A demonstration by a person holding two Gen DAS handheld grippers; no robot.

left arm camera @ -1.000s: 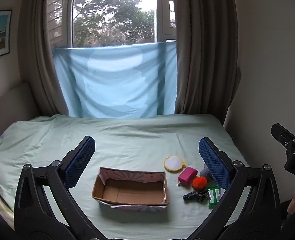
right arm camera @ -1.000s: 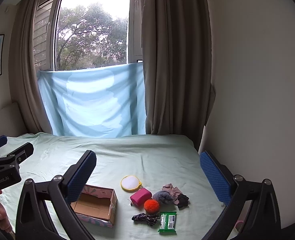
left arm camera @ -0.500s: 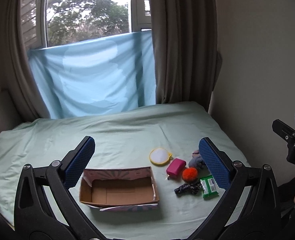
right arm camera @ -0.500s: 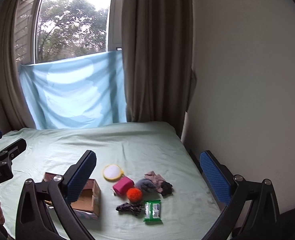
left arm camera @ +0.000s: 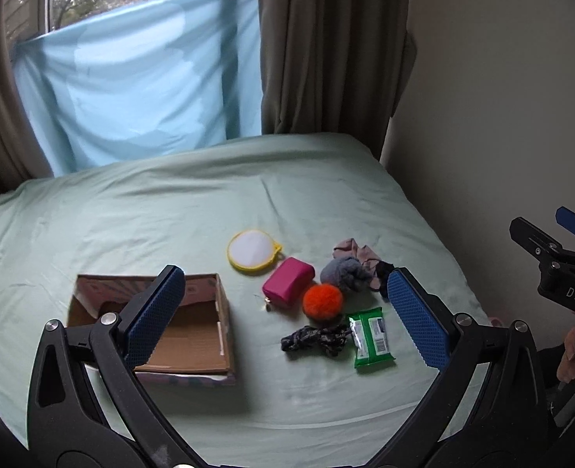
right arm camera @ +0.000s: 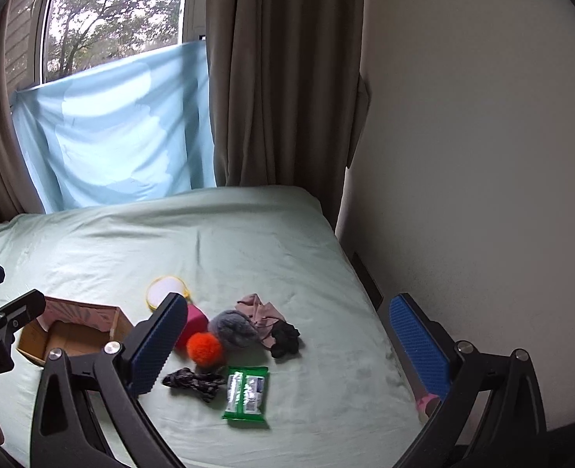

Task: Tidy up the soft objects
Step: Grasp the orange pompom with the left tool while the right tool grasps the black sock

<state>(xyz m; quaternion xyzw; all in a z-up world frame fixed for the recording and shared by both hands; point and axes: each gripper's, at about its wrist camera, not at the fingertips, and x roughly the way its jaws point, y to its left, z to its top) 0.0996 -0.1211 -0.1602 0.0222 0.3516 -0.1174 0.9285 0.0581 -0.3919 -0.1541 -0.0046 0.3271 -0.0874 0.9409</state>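
Both grippers, left gripper (left arm camera: 285, 318) and right gripper (right arm camera: 287, 347), hover spread wide over the pale green bed (left arm camera: 170, 210) by the curtained window (right arm camera: 104, 15). Soft objects, orange pompom (left arm camera: 322, 301) included, cluster at 3 o'clock of the cardboard box (left arm camera: 193, 331); both views have swung right and closer since earlier

Far half of bed (left arm camera: 170, 202) open. Near left: cardboard box (left arm camera: 209, 351), open-topped. Near right: tight cluster, orange pompom (left arm camera: 322, 300) touching pink pouch (left arm camera: 287, 286), green wipes pack (left arm camera: 371, 337) beside black scrunchie (left arm camera: 314, 341). Wall (right arm camera: 482, 156) bounds right side.
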